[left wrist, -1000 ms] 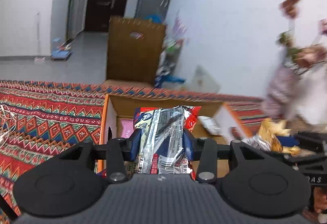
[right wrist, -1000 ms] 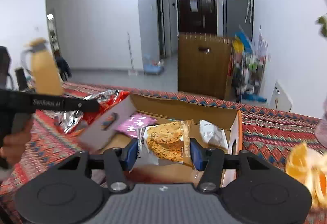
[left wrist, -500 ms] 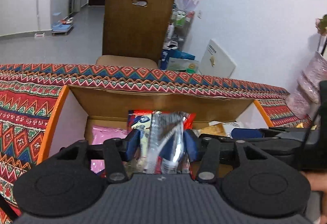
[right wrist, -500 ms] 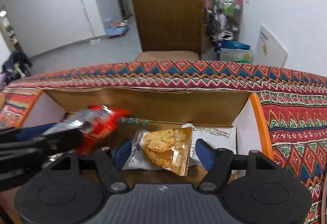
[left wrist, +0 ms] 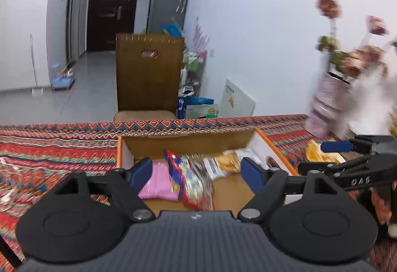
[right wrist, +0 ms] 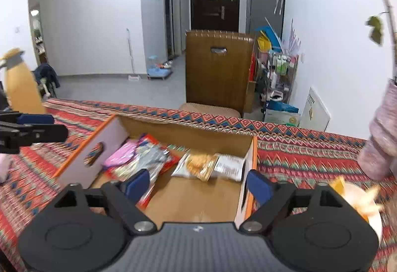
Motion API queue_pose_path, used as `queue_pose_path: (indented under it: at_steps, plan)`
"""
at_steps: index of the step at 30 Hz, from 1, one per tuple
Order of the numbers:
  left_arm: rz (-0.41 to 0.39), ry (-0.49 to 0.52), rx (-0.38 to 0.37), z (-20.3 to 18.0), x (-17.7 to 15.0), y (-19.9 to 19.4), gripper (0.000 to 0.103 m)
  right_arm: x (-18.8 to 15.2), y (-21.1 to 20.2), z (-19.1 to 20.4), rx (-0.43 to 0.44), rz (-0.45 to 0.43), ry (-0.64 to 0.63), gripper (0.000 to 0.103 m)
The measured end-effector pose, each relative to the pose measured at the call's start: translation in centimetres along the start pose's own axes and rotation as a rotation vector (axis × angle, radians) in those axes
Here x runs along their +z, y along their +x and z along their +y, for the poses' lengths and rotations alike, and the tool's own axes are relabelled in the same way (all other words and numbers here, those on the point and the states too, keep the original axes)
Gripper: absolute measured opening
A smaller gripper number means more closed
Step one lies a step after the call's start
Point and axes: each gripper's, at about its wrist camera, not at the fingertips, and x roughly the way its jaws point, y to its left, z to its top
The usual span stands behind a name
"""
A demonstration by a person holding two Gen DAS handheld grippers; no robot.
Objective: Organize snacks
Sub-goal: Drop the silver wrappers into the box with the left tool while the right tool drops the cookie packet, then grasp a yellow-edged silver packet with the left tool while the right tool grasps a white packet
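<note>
An open cardboard box (left wrist: 119,148) with an orange rim sits on the patterned cloth. Inside lie a pink packet (left wrist: 158,182), a red and silver packet (left wrist: 192,184) and a cookie packet (left wrist: 224,164). My left gripper (left wrist: 196,172) hangs over the box's near side; its jaws are opening and press on nothing. In the right wrist view the box (right wrist: 82,160) holds the red and silver packet (right wrist: 148,160), the cookie packet (right wrist: 201,164) and a white packet (right wrist: 229,164). My right gripper (right wrist: 198,185) is also opening with nothing held.
A pink vase of flowers (left wrist: 325,103) and a plate of orange snacks (right wrist: 359,197) stand right of the box. A yellow bottle (right wrist: 19,83) stands at far left. A brown chair (right wrist: 218,68) is behind the table. The patterned cloth (left wrist: 49,148) covers the table.
Both grippers have let go of their packets, which now lie in the box. Both have pulled back and up from the box, and their jaws have spread wide.
</note>
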Motion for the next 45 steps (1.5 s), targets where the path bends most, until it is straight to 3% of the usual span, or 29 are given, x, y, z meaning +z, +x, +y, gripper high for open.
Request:
queue_pose_path:
  at_steps: [6,10,16,20,25,30,33,38,42,45]
  plan:
    - [-0.102,0.096,0.015,-2.6,-6.7,-11.0,0.095,-7.2,-9.2,1.7,0.053,-0.074,0.045,0.091]
    - [-0.144,0.105,0.026,-4.3,-11.2,-16.7,0.100,-12.4,-14.9,3.1,0.037,-0.133,0.054,0.098]
    - [-0.187,0.054,0.063,-6.1,-18.9,-22.1,0.103,-21.3,-19.9,5.7,-0.066,-0.214,0.072,0.099]
    - [-0.132,0.012,0.083,-7.3,-23.5,-23.4,0.103,-26.2,-21.5,7.9,-0.121,-0.199,0.063,0.099]
    - [-0.037,-0.003,0.086,-8.4,-26.2,-22.1,0.103,-30.6,-22.7,9.5,-0.139,-0.194,0.057,0.099]
    - [-0.026,-0.013,0.072,-9.1,-25.9,-19.1,0.103,-32.3,-22.3,9.2,-0.121,-0.167,0.070,0.094]
    - [-0.043,-0.020,0.096,-9.5,-24.3,-15.7,0.103,-32.1,-21.6,8.6,-0.076,-0.158,0.106,0.082]
    - [-0.031,-0.059,0.060,-9.1,-21.4,-9.9,0.100,-30.2,-20.1,7.6,-0.039,-0.160,0.151,0.075]
    - [0.001,-0.063,0.115,-8.1,-20.6,-5.2,0.095,-28.6,-18.0,7.0,-0.042,-0.140,0.182,0.067]
    - [0.049,-0.101,0.111,-6.9,-20.7,-3.0,0.095,-27.5,-16.5,7.2,-0.041,-0.118,0.173,0.063]
